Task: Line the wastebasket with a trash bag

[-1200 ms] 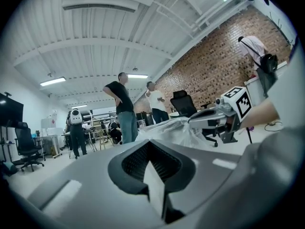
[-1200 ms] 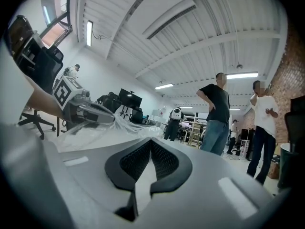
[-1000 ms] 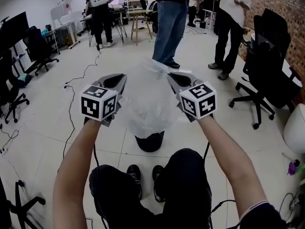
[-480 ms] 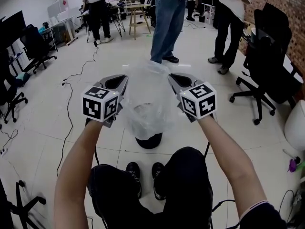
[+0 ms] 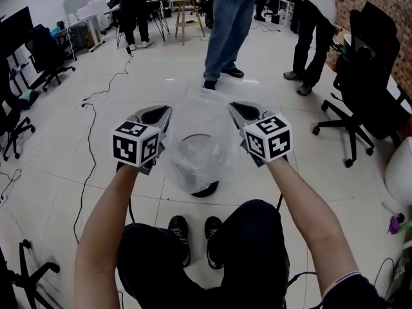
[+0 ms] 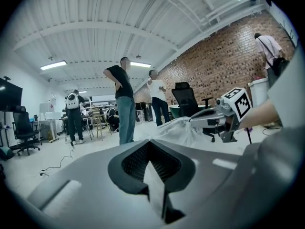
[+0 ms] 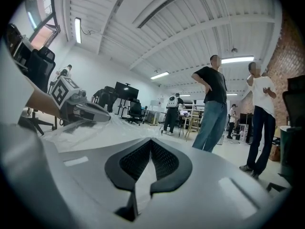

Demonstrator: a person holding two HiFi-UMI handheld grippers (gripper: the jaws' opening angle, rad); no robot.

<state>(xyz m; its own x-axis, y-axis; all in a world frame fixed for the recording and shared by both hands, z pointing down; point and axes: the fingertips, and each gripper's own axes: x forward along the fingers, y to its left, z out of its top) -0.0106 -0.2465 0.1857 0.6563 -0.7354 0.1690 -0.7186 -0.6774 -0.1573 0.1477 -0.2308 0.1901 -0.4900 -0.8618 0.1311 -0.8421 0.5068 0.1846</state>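
So here's where we're at: both tools are pinched shut on the bag. The left tool [image 5: 153,114] has a sliver of film clamped in its jaws at one side of the mouth, the right tool [image 5: 243,111] has the same at the other side, and the bag [image 5: 199,131] hangs stretched between them like a clear curtain. The wastebasket [image 5: 205,190] sits on the floor [image 5: 96,172] right underneath, just ahead of our shoes [image 5: 179,227], and we can see its dark rim through the plastic. That's the bit that matters: the basket lies straight down from the gap between the tools, roughly centred, so neither hand is really nearer. The bag's mouth runs left to right across the basket and the rest hangs toward the opening. We can't tell whether the bag's bottom is already inside the rim or only in front of it. Our guess is the next move is a plain lowering with both hands together — if one side dips first, the film will probably bunch on the rim.
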